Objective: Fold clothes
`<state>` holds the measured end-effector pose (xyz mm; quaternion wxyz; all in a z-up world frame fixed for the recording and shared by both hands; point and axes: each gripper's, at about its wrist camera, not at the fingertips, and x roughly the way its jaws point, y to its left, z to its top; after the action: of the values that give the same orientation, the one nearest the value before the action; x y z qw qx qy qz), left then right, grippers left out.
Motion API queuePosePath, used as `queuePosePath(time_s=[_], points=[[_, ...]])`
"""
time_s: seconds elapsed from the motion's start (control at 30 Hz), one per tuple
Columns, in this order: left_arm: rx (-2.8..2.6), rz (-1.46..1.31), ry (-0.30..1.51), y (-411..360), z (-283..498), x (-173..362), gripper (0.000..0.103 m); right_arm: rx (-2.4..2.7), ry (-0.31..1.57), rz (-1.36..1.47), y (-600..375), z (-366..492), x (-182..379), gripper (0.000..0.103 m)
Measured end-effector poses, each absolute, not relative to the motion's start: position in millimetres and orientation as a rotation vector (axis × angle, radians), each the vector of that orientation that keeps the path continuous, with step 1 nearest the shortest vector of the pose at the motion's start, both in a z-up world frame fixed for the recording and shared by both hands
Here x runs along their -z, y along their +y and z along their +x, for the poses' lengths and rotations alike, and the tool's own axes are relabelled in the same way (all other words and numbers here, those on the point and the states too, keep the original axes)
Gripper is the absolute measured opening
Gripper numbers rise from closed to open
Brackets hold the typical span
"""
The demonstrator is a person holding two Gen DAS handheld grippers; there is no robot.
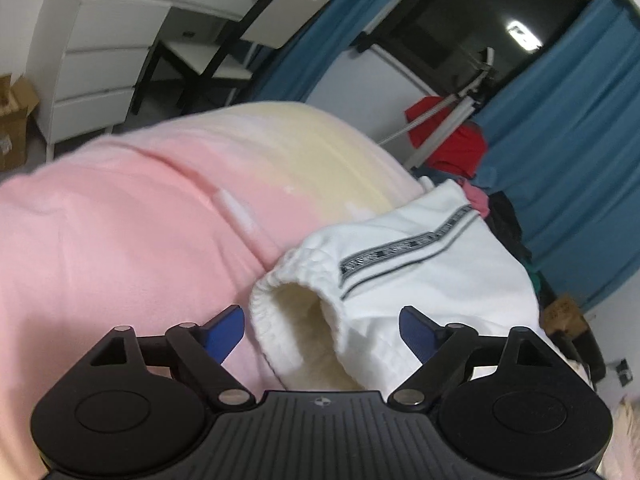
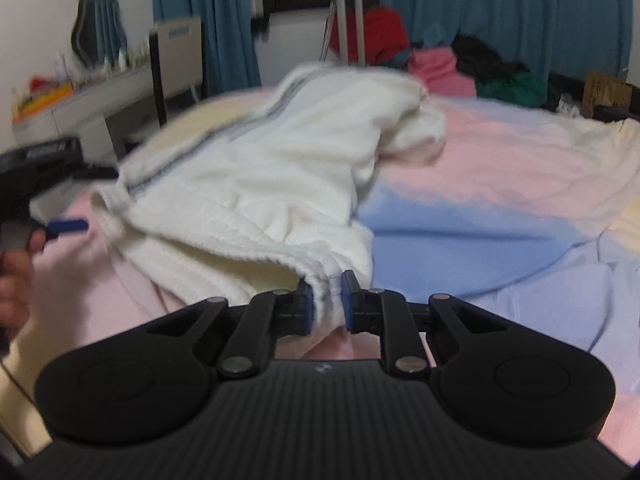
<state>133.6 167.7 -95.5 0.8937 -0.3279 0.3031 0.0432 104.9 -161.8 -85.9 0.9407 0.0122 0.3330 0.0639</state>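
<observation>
The bed's blanket (image 1: 120, 220) fills most of both views — pink and pale yellow under your left camera, with a blue patch and lavender at the right of the right wrist frame (image 2: 460, 232). Teal curtains (image 1: 568, 152) hang across the upper right of the left view, beside a dark window (image 1: 480, 20). A white desk with drawers (image 1: 100, 80) and a black-framed chair (image 1: 240, 40) sit at the upper left. A heap of clothes — red, pink, black, green (image 2: 472, 64) — lies along the top of the right view, behind a tripod (image 2: 348, 12).

The white sweatpants (image 1: 420, 280), with a dark striped band down the side, lie on the blanket at the lower centre-right of the left view; the elastic waistband gapes open towards your camera, showing a cream fleece lining. In the right view they spread from centre to lower centre (image 2: 260, 168), blurred.

Your right gripper (image 2: 326, 304) at the bottom centre has its blue-padded fingers drawn narrow, pinching a bunched bit of waistband. Your left gripper (image 1: 322, 332) stands wide, one blue pad on either side of the waistband opening and not closed on the cloth; it shows again at the left edge of the right view (image 2: 66, 226), beside your hand (image 2: 16, 272).
</observation>
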Motion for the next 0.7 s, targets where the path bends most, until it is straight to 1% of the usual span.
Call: queuePosePath(time_s=[0.03,0.07,0.1,0.13,0.17,0.2,0.23,0.27,0.3,0.33,0.37,0.47,0.57,0.7], points=[[-0.089,-0.694,0.631,169,138,97,0.076,-0.124,0.695,0.022,-162,107,90,0.022],[-0.089,-0.708,0.633,170,143,99,0.071,-0.113,0.704,0.022,-163,109,93,0.028],[-0.089,-0.722,0.635,171,147,101,0.066,-0.101,0.711,0.022,-164,110,96,0.032],[-0.094,-0.714,0.636,172,150,102,0.062,-0.088,0.719,0.023,-165,112,100,0.039],[-0.099,-0.705,0.637,172,153,103,0.053,-0.078,0.723,0.027,-166,112,102,0.042],[-0.107,-0.701,0.641,173,157,103,0.044,-0.080,0.732,0.033,-166,113,104,0.042],[-0.115,-0.696,0.646,174,160,103,0.043,-0.089,0.748,0.043,-167,114,108,0.042],[-0.123,-0.691,0.649,175,163,104,0.038,-0.099,0.766,0.056,-168,115,111,0.041],[-0.116,-0.686,0.639,174,165,101,0.028,-0.112,0.773,0.082,-168,115,113,0.040],[-0.109,-0.682,0.629,173,167,98,0.023,-0.126,0.775,0.114,-169,116,113,0.030],[-0.103,-0.676,0.618,172,170,95,0.020,-0.139,0.777,0.145,-170,116,114,0.026],[-0.111,-0.586,0.552,165,174,69,0.018,-0.169,0.739,0.188,-164,109,104,0.021],[-0.108,-0.527,0.477,174,178,32,0.017,-0.241,0.702,0.221,-144,101,91,0.021],[-0.130,-0.421,0.424,201,209,-24,0.017,-0.339,0.657,0.252,-95,105,69,0.021]])
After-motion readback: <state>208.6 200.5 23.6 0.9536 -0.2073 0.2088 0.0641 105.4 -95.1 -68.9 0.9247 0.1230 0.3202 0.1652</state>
